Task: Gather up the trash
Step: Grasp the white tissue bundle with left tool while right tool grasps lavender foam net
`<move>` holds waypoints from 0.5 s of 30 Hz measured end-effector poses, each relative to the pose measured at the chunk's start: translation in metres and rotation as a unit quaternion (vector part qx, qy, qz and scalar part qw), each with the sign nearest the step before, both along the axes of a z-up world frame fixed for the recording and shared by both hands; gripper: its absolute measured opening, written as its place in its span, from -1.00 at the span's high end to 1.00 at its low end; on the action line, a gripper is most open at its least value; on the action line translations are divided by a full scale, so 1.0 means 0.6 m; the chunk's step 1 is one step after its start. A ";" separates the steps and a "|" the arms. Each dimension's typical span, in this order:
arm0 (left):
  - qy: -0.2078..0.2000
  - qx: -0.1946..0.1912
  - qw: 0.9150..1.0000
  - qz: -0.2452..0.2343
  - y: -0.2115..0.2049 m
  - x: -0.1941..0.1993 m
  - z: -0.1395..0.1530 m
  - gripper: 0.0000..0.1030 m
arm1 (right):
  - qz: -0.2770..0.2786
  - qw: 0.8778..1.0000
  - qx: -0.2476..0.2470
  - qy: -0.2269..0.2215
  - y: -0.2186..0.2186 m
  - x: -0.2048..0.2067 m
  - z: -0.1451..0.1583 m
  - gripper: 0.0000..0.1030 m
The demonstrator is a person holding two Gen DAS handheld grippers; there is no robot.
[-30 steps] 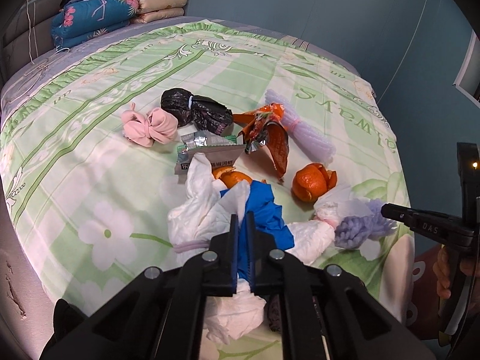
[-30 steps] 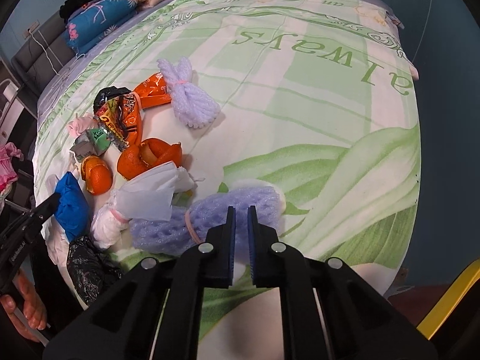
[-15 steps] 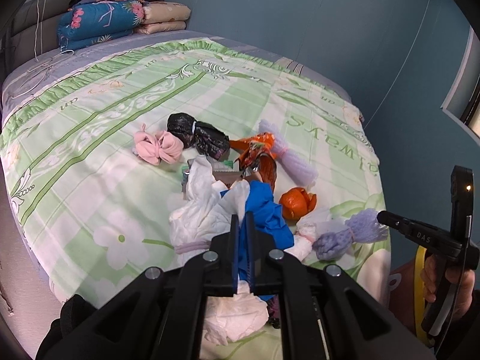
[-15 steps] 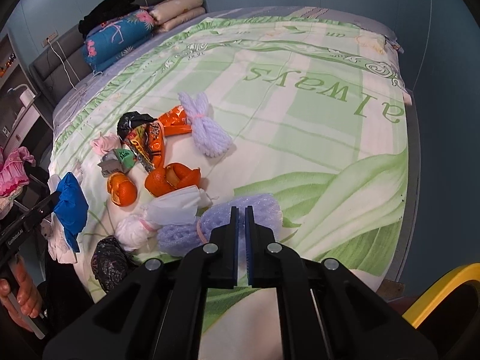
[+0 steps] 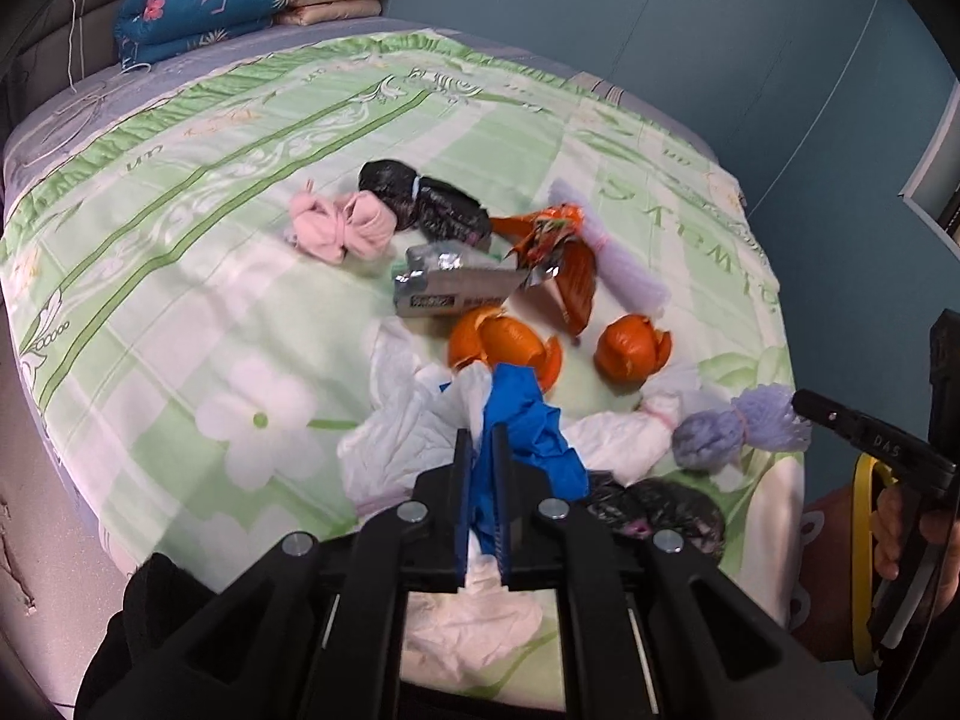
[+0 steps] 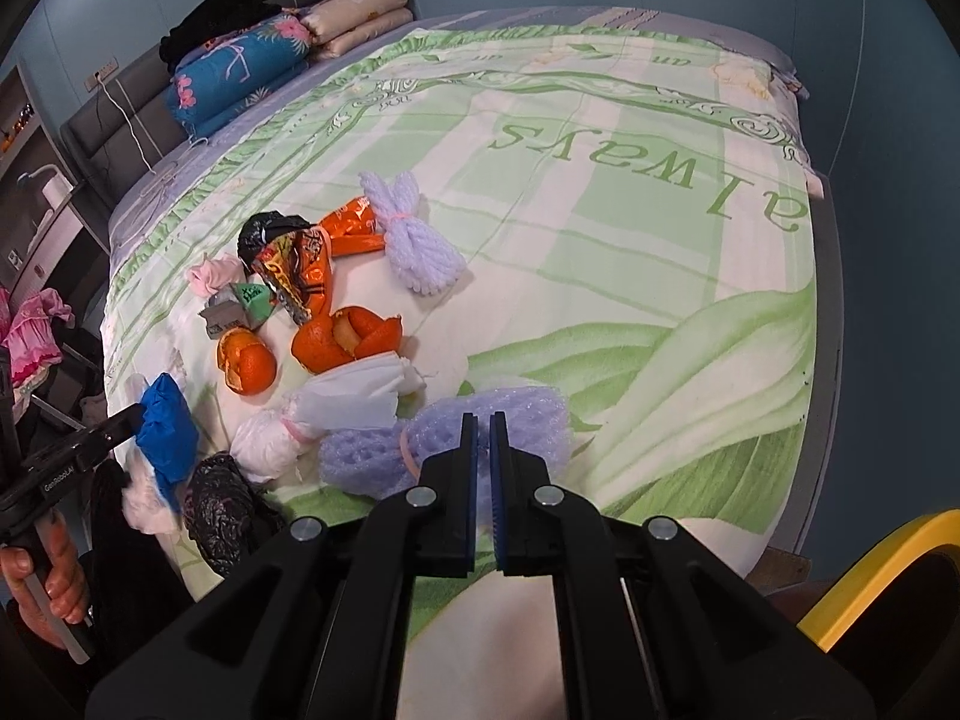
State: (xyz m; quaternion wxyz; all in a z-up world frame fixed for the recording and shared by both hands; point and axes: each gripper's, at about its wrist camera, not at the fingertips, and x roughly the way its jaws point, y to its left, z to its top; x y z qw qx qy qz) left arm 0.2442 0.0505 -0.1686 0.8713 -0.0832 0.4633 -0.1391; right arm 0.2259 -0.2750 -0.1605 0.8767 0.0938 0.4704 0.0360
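Trash lies in a heap on the green bedspread [image 5: 180, 276]: orange peels [image 5: 504, 345] [image 6: 345, 339], an orange snack wrapper [image 5: 564, 252] [image 6: 300, 270], a black bag [image 5: 420, 207], a pink bundle [image 5: 339, 228], purple foam nets [image 6: 444, 444] [image 6: 420, 243], white tissue bundles [image 6: 336, 408]. My left gripper [image 5: 481, 450] is shut on a blue and white crumpled bundle [image 5: 522, 426], also visible in the right wrist view [image 6: 165, 432], held just above the bed's near edge. My right gripper [image 6: 483, 426] is shut and empty, just short of the near purple foam net.
Folded blankets and pillows [image 6: 252, 66] lie at the head of the bed. A second black bag [image 6: 219, 507] lies at the bed's near edge. A yellow rim [image 6: 882, 576] shows at lower right. Blue walls [image 5: 720, 30] surround the bed.
Both grippers have pulled back and up from the bed. The left one has lifted the blue and white bundle, uncovering an orange peel. The right gripper stays shut.
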 end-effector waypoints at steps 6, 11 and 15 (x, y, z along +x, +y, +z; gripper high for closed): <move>-0.006 0.014 1.000 -0.013 -0.010 0.007 0.002 0.39 | 0.000 1.000 -0.002 0.022 0.002 0.009 -0.020 0.92; 0.008 0.021 1.000 -0.014 -0.013 0.011 -0.009 0.19 | 0.003 1.000 -0.004 0.027 0.002 0.013 -0.027 0.90; 0.012 0.043 0.999 -0.011 -0.001 -0.002 -0.019 0.07 | 0.001 0.999 -0.009 0.031 -0.002 0.015 -0.030 0.90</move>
